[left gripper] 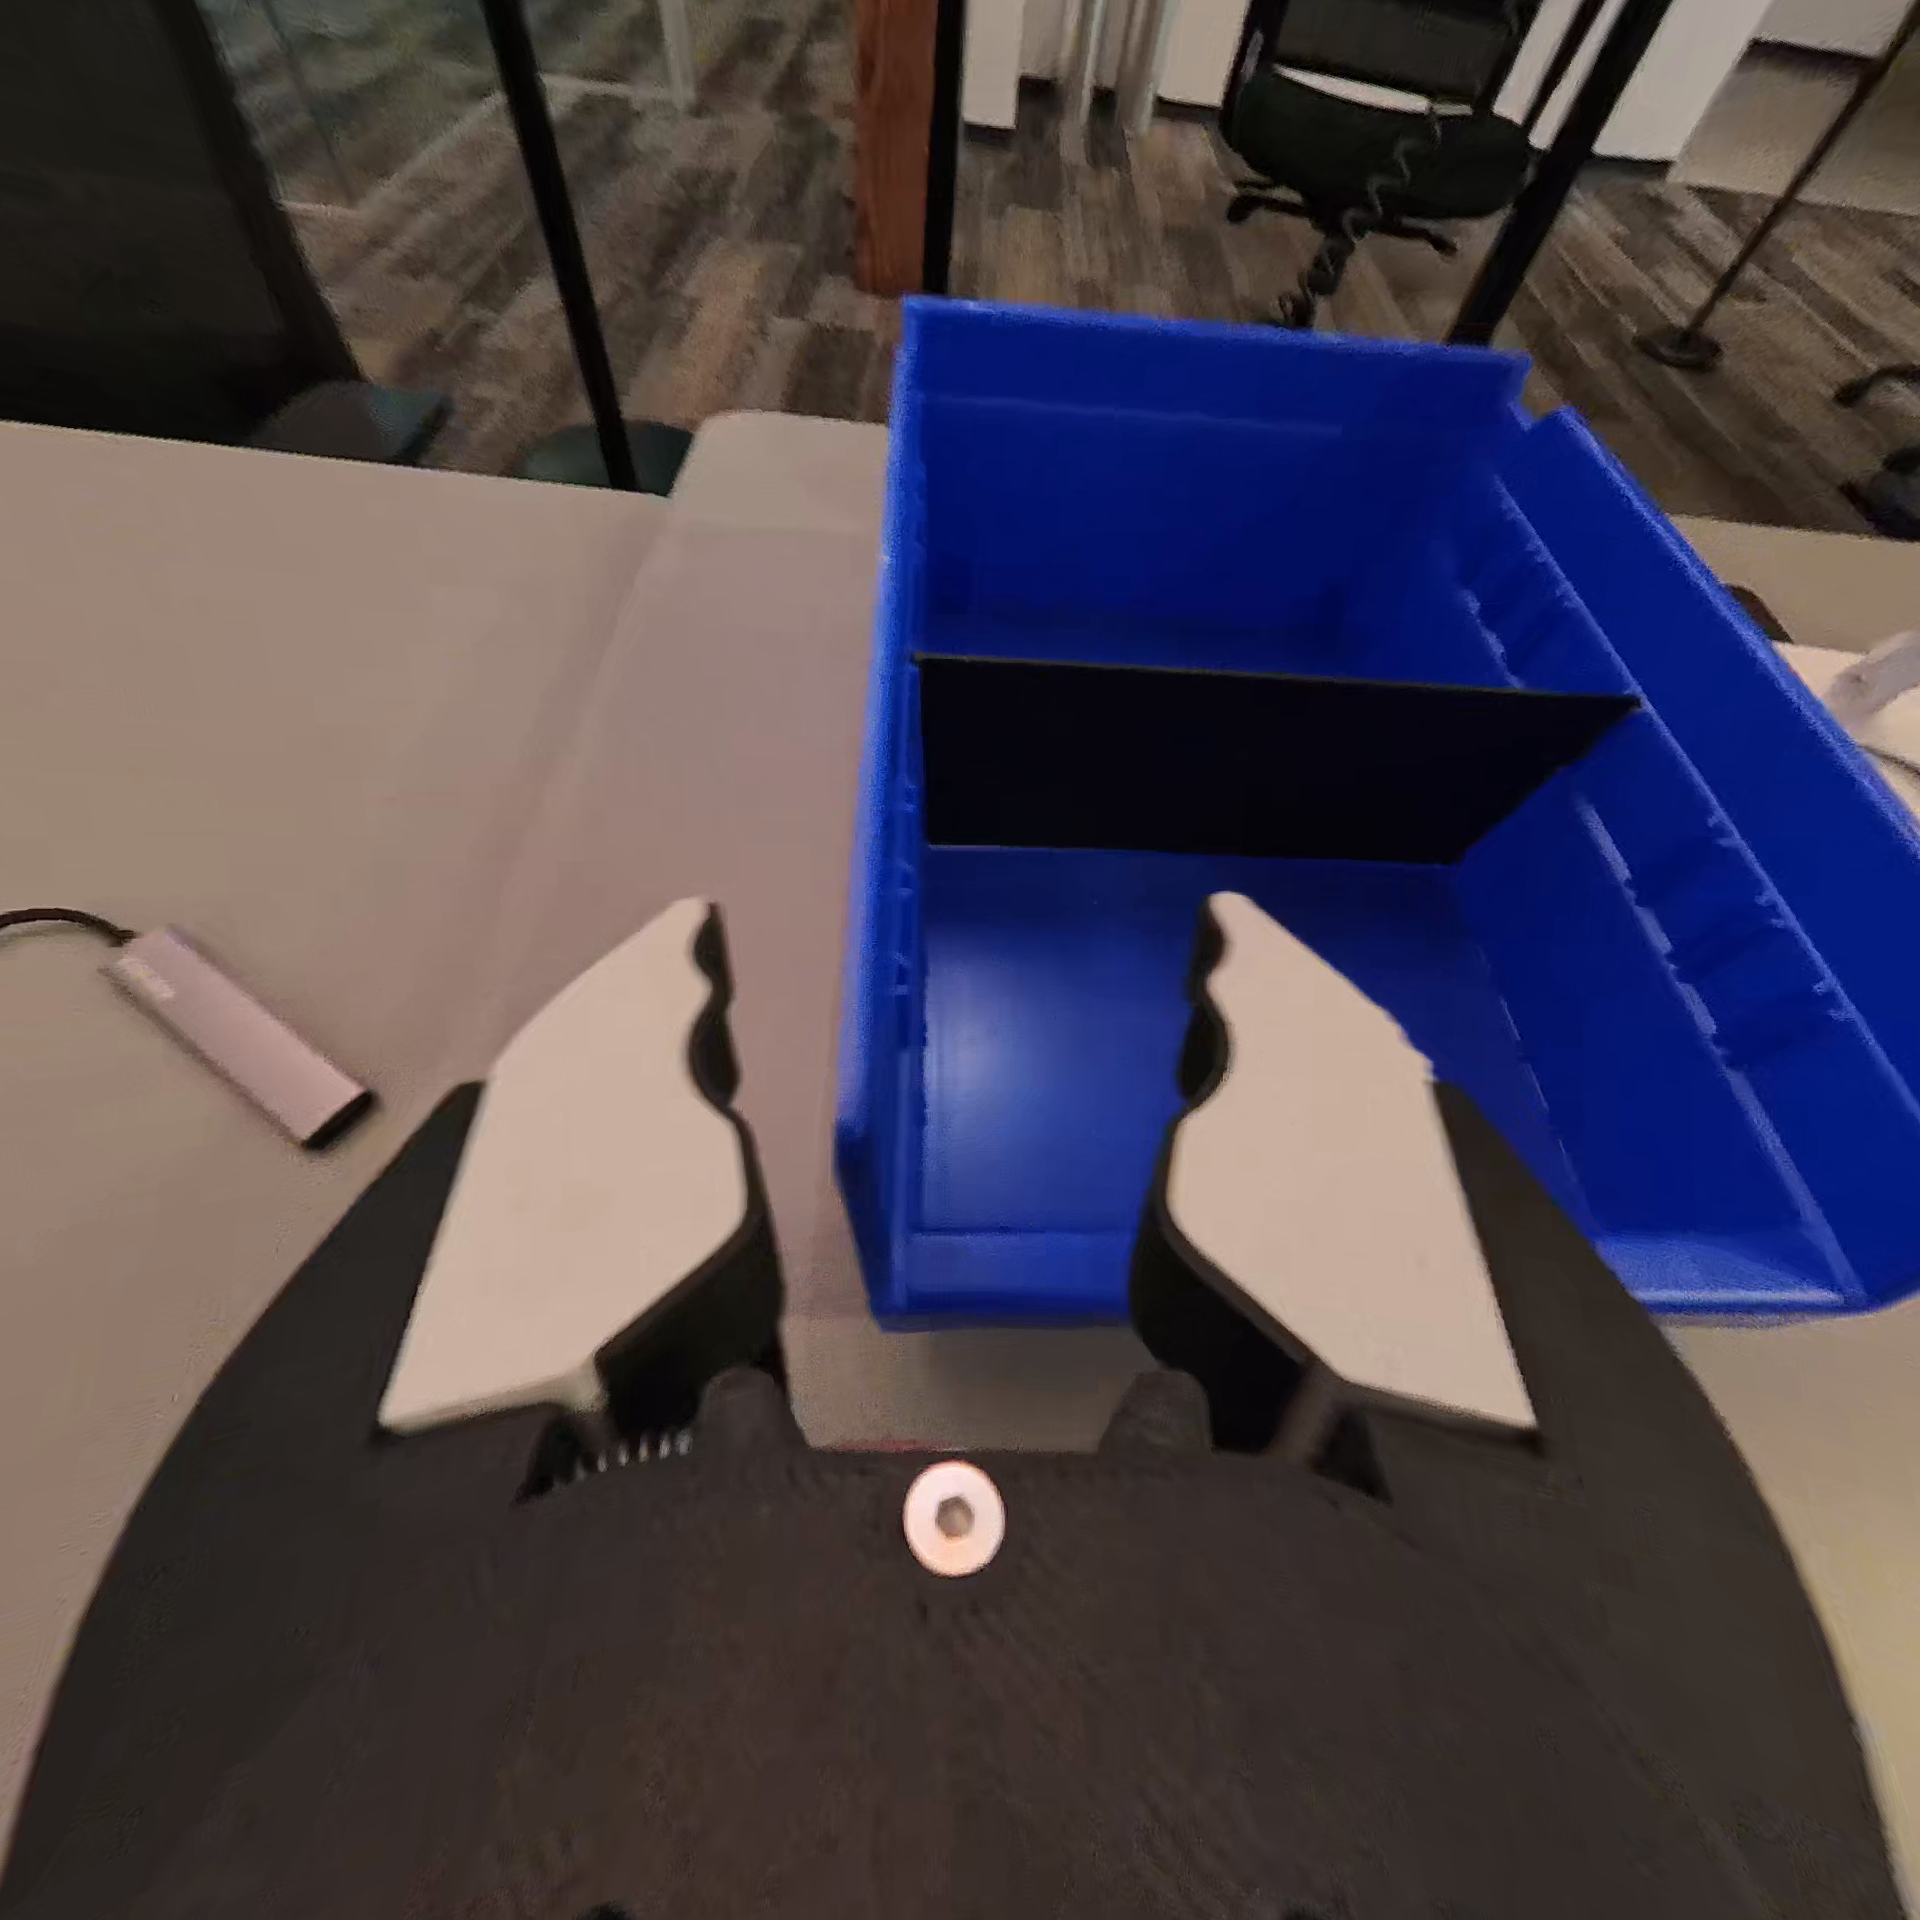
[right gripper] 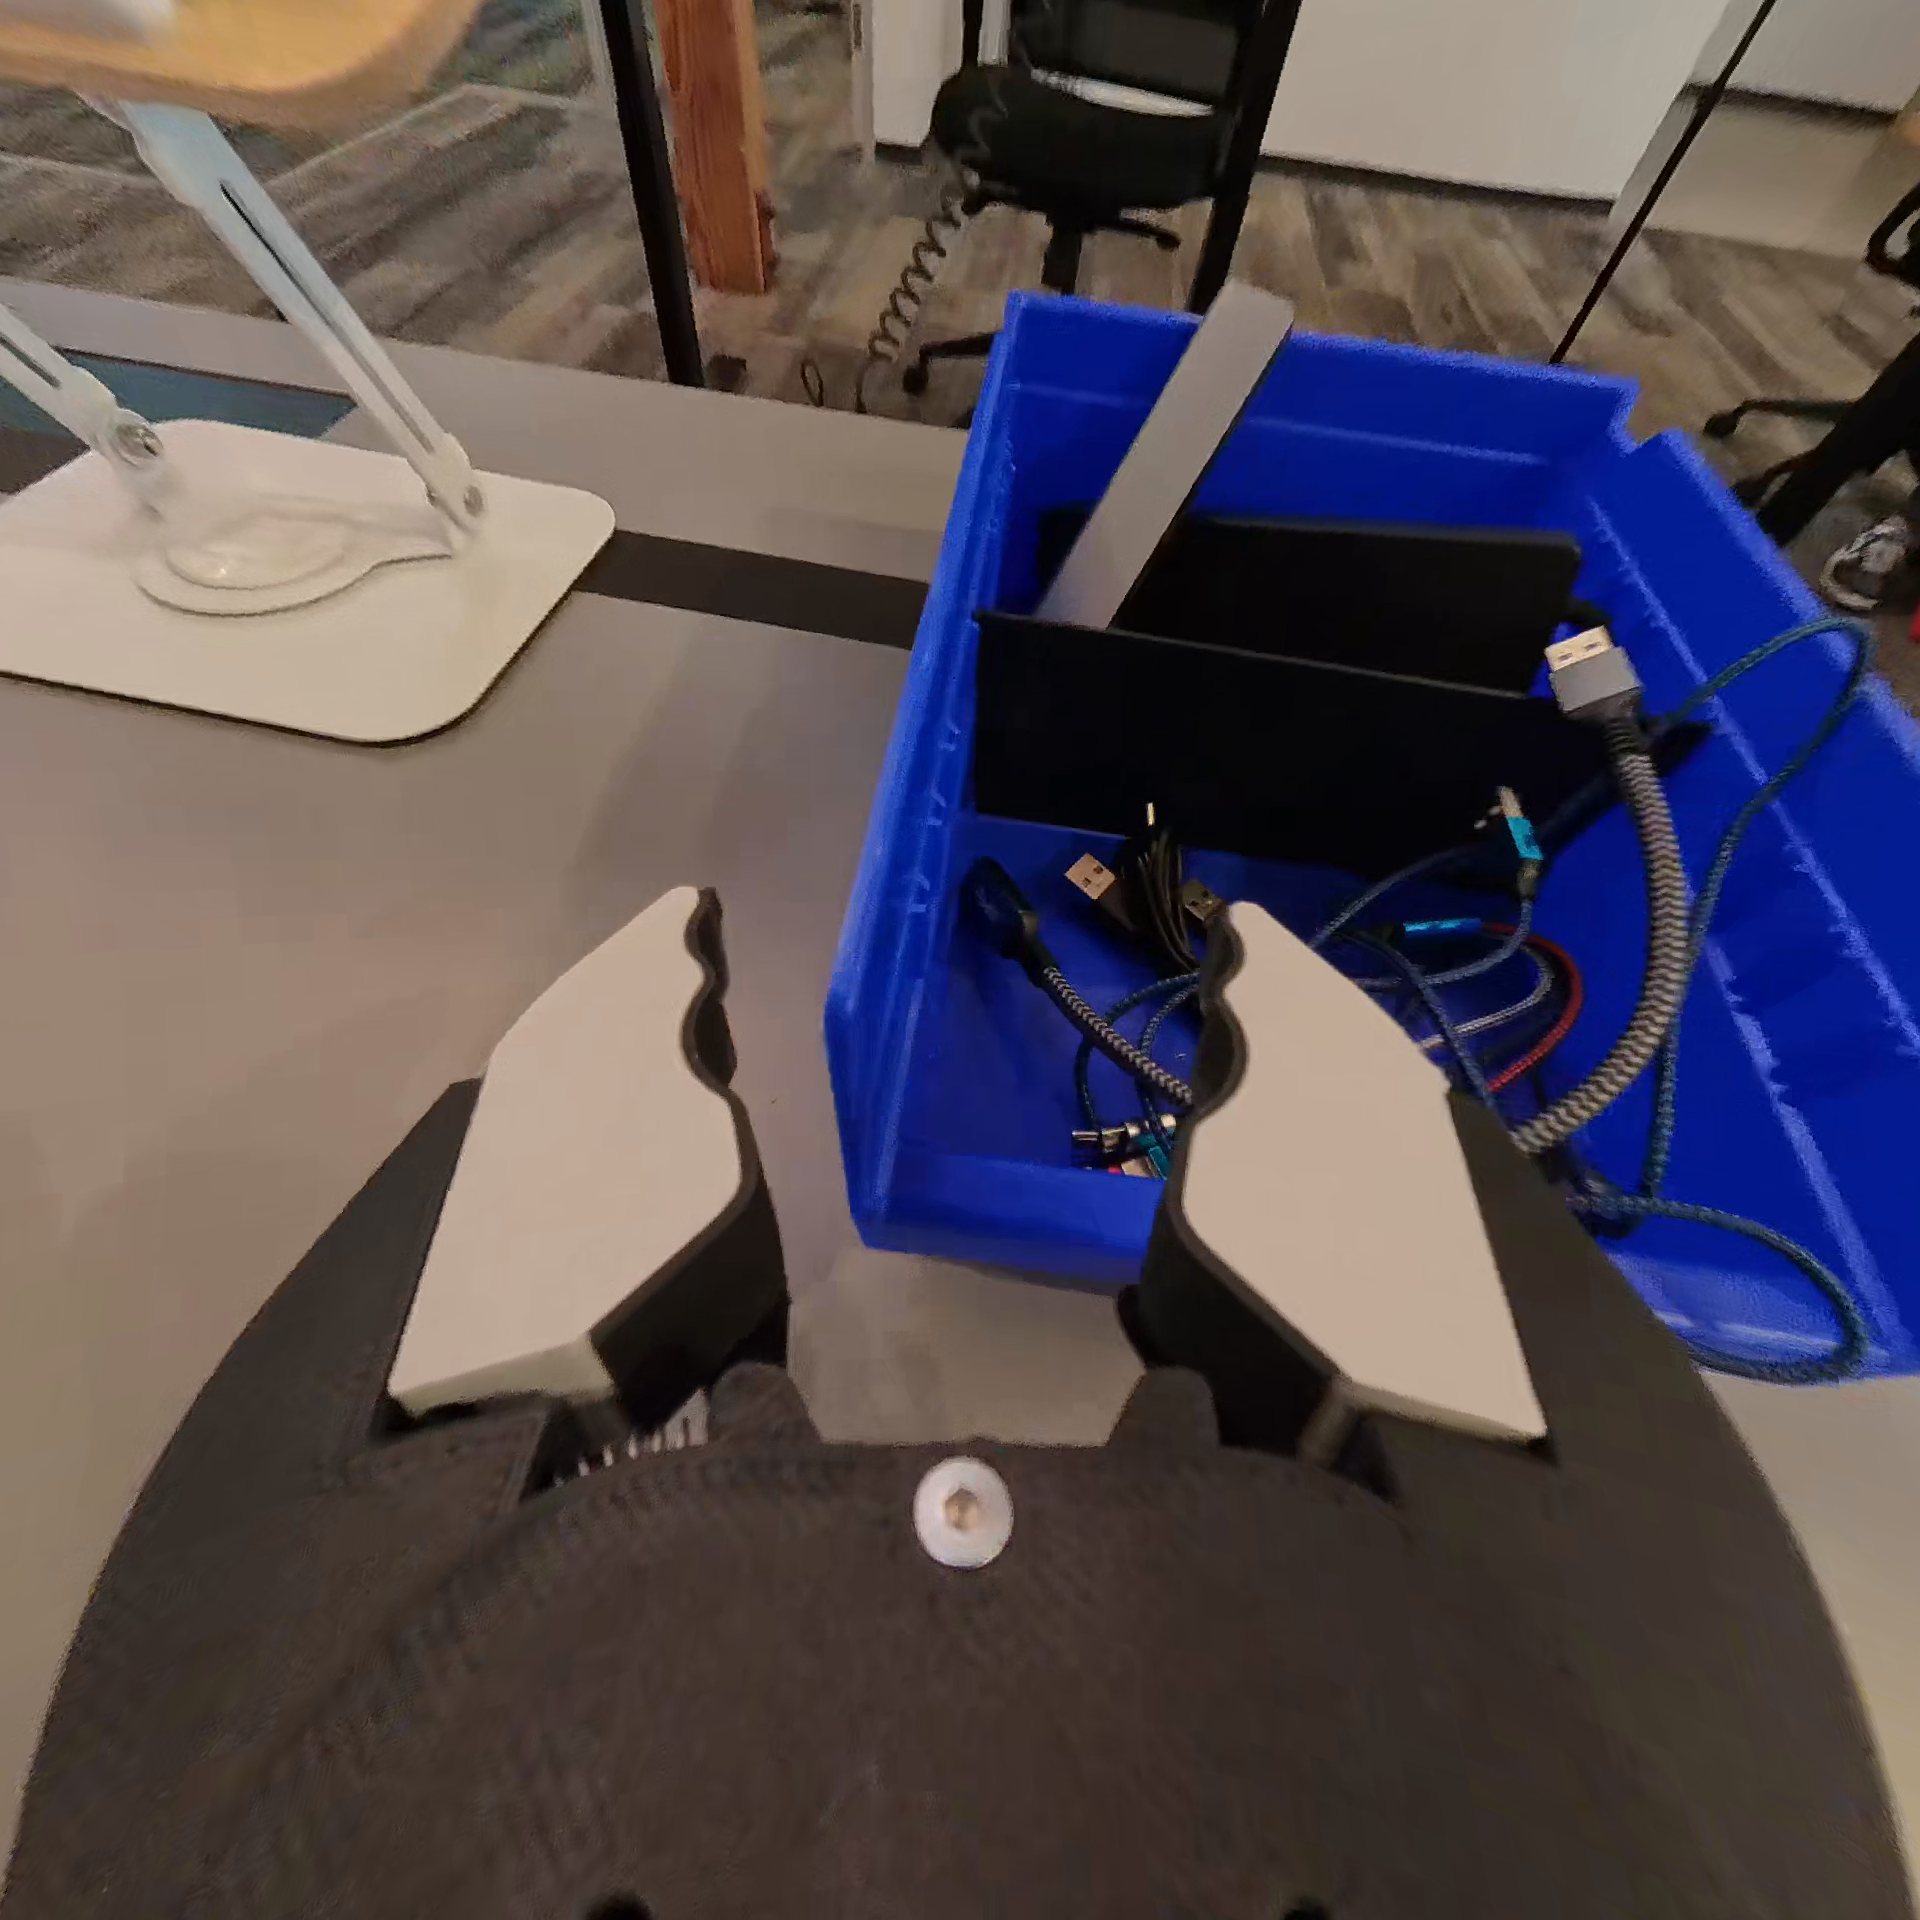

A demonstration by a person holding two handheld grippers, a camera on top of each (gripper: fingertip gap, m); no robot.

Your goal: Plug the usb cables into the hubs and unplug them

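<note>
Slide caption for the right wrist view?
Open tongs hover before a blue plastic bin of tangled braided USB cables.

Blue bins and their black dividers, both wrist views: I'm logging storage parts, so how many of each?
Blue bins: 2
Black dividers: 3
Total: 5

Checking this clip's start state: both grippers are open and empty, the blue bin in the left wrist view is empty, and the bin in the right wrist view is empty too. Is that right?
Not quite. In the right wrist view the blue bin holds a tangle of USB cables in its near compartment. The rest stands: the left gripper and right gripper are open and empty.
</note>
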